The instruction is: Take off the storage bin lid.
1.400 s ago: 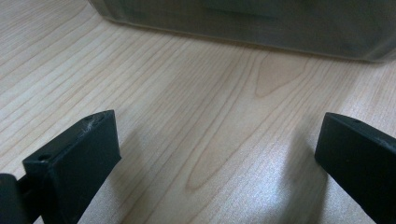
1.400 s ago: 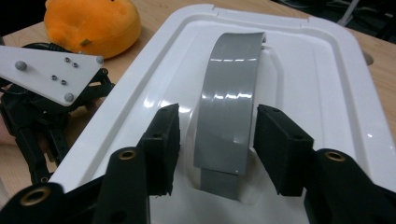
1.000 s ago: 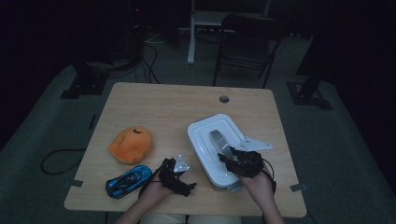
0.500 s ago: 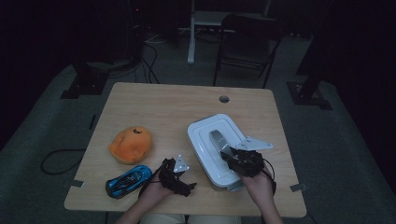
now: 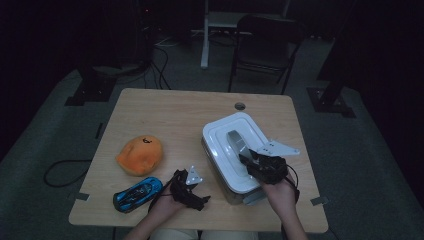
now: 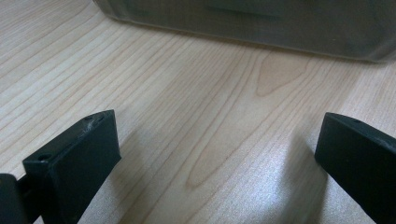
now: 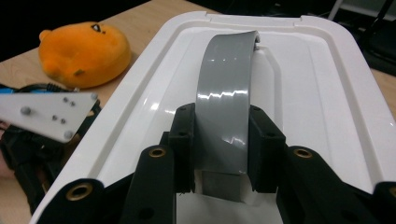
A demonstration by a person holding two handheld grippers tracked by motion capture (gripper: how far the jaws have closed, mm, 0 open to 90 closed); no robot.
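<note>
A white lidded box [image 5: 220, 131] stands on the right half of the wooden table [image 5: 170, 112]. Its grey arched handle [image 5: 235, 141] rises from the lid. My right gripper [image 5: 250, 161] is shut on the near end of that handle [image 7: 224, 93], a black pad pressing on each side, above the white lid [image 7: 317, 93]. My left gripper [image 5: 201, 199] rests low on the table just left of the box, open, with bare wood between its fingers [image 6: 77, 158]. The box's side [image 6: 261, 23] lies straight ahead of it.
An orange plush toy [image 5: 140, 155] sits left of the box, and a blue toy car [image 5: 137, 194] lies near the front left edge. A round hole [image 5: 240, 106] marks the table's far side. A chair [image 5: 265, 40] stands beyond the table.
</note>
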